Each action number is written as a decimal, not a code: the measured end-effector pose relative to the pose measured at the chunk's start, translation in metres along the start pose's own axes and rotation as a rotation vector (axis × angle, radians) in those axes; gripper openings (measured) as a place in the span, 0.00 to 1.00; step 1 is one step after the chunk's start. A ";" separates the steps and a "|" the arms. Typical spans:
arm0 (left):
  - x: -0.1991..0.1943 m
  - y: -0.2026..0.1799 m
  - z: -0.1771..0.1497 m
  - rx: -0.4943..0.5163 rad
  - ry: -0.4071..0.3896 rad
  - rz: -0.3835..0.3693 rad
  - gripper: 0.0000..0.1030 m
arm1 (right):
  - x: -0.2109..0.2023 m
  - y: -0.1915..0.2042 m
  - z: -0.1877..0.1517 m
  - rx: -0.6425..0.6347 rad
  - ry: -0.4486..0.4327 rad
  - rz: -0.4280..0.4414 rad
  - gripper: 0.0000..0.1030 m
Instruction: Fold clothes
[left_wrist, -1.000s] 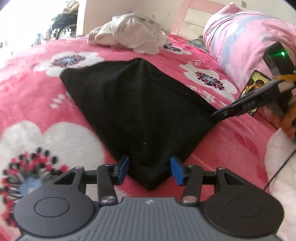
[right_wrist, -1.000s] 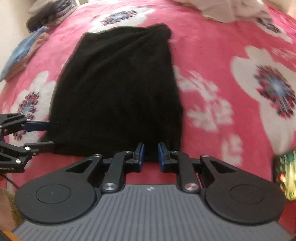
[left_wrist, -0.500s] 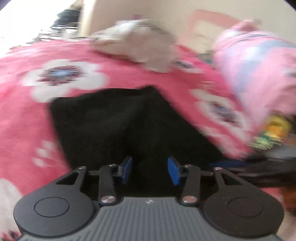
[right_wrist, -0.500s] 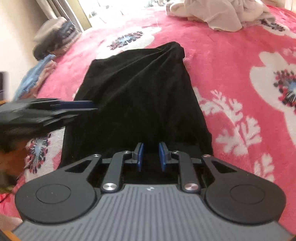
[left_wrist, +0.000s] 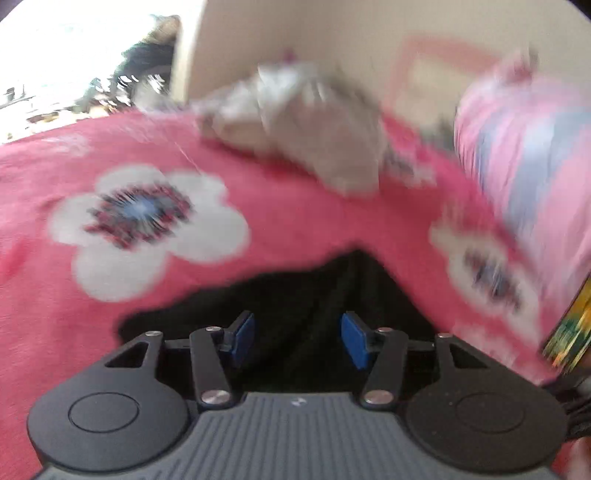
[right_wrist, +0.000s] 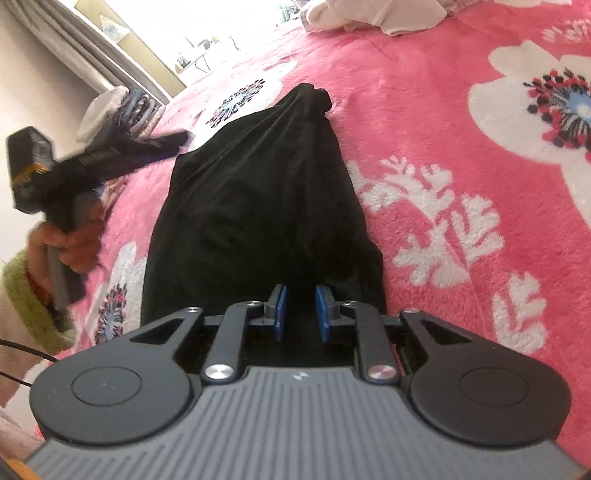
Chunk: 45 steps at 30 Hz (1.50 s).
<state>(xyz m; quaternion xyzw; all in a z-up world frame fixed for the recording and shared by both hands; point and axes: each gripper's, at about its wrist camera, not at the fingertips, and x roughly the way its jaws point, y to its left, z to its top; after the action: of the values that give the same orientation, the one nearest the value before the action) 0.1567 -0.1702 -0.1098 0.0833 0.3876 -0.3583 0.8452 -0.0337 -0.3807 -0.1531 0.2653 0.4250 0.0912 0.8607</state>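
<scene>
A black garment (right_wrist: 258, 206) lies on the pink flowered bedspread (right_wrist: 461, 122). My right gripper (right_wrist: 300, 313) sits at its near edge; its blue pads stand a small gap apart with black cloth between or under them, and I cannot tell if they pinch it. My left gripper (left_wrist: 297, 341) is open over the cloth's far part (left_wrist: 321, 295), and that view is blurred. The left gripper also shows in the right wrist view (right_wrist: 107, 155), raised at the left of the garment.
A pile of pale unfolded clothes (left_wrist: 295, 122) lies at the far side of the bed, also in the right wrist view (right_wrist: 373, 14). A pink pillow (left_wrist: 528, 155) is at the right. A stack of folded clothes (right_wrist: 122, 110) sits at the left by the curtain.
Both grippers have moved forward along the garment. The left gripper has risen off the near corner and swung over the cloth. The right gripper's near edge has come up, bunching the garment narrower.
</scene>
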 end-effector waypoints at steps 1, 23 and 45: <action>0.012 0.001 -0.001 0.024 0.007 0.035 0.52 | -0.002 -0.003 0.000 0.010 0.000 0.011 0.15; 0.032 0.011 0.073 -0.132 -0.062 0.187 0.55 | 0.000 -0.031 0.003 0.158 -0.012 0.147 0.14; -0.113 -0.013 -0.066 0.068 0.048 0.270 0.65 | -0.001 -0.008 -0.001 0.128 -0.066 0.016 0.15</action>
<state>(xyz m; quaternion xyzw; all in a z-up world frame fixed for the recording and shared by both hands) 0.0585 -0.0912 -0.0729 0.1719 0.3808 -0.2521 0.8729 -0.0357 -0.3879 -0.1570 0.3261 0.3990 0.0618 0.8548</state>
